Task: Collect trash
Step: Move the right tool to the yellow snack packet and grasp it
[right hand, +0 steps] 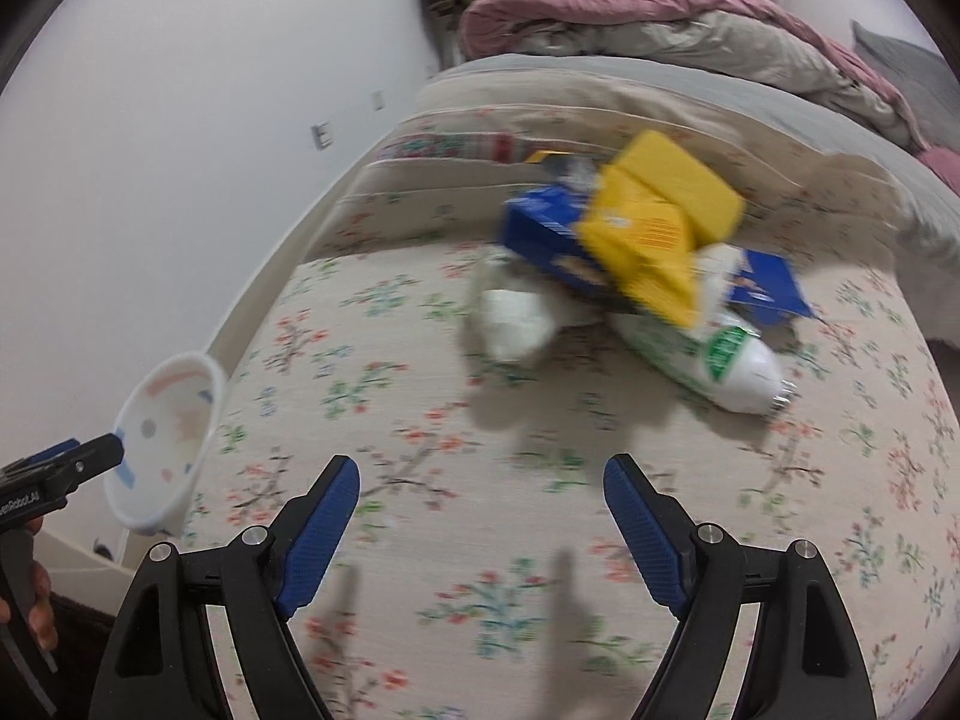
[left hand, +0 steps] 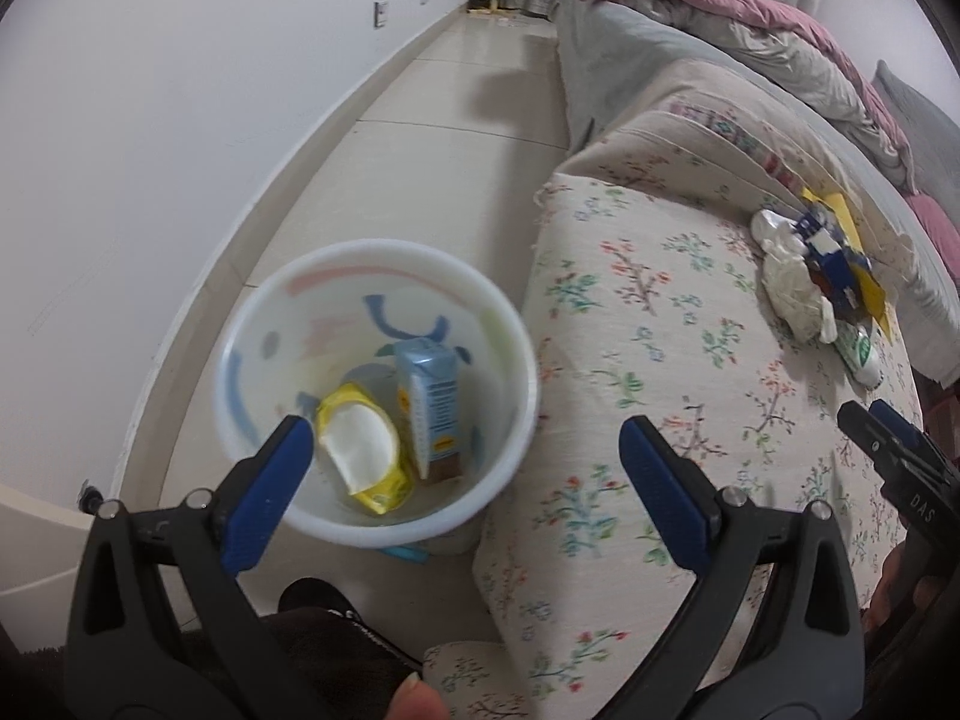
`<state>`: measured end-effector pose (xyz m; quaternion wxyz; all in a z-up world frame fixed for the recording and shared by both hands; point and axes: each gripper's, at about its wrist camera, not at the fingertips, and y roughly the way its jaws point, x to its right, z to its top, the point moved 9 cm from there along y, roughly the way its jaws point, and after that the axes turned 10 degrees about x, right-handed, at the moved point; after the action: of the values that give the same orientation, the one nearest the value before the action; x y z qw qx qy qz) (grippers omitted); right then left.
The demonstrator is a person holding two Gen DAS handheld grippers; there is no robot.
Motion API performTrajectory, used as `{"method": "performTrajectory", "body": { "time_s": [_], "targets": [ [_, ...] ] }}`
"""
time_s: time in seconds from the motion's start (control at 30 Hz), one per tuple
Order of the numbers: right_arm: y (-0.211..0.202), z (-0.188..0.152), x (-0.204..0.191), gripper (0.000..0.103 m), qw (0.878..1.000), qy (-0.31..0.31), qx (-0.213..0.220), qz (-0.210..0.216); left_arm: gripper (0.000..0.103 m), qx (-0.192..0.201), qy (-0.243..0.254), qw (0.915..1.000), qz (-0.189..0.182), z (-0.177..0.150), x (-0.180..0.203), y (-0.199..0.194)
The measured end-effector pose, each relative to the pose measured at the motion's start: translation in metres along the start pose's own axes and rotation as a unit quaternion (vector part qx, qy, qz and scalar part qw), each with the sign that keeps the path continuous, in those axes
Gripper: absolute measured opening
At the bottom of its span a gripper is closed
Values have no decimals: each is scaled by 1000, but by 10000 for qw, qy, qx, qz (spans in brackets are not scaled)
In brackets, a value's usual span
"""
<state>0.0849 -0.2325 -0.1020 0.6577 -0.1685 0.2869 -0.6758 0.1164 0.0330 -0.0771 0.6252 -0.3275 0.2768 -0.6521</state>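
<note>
A white trash bin (left hand: 372, 276) with coloured marks stands on the floor beside the bed. Inside lie a light blue carton (left hand: 429, 408) and a yellow wrapper (left hand: 366, 450). My left gripper (left hand: 468, 450) is open and empty, hovering above the bin and the bed edge. A pile of trash lies on the floral bedspread: a yellow box (right hand: 666, 210), a blue box (right hand: 552, 234), a white tube with green print (right hand: 714, 354) and a crumpled white bag (right hand: 516, 318). My right gripper (right hand: 480, 486) is open and empty, short of the pile. The bin also shows in the right wrist view (right hand: 162, 450).
The bed with the floral cover (right hand: 420, 420) has a pink and grey duvet (right hand: 660, 18) bunched at its far side. A white wall (left hand: 150, 120) runs along a narrow strip of tiled floor (left hand: 420, 138) to the left of the bed.
</note>
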Motion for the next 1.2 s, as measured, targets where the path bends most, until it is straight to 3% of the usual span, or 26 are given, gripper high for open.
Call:
{"method": "performTrajectory", "body": {
  "time_s": [0.43,0.8,1.2],
  "targets": [
    [-23,33,71,85,9962,652,375,-436,101,-73,370,9990,-249,7,52,8],
    [4,93,79,85,9911,1218,512,149,101,-12,438,9987,-252,16,61,11],
    [52,92,73,85,9910,1289,125,336,101,-98,490,9986,-143,13,53,20]
  ]
}}
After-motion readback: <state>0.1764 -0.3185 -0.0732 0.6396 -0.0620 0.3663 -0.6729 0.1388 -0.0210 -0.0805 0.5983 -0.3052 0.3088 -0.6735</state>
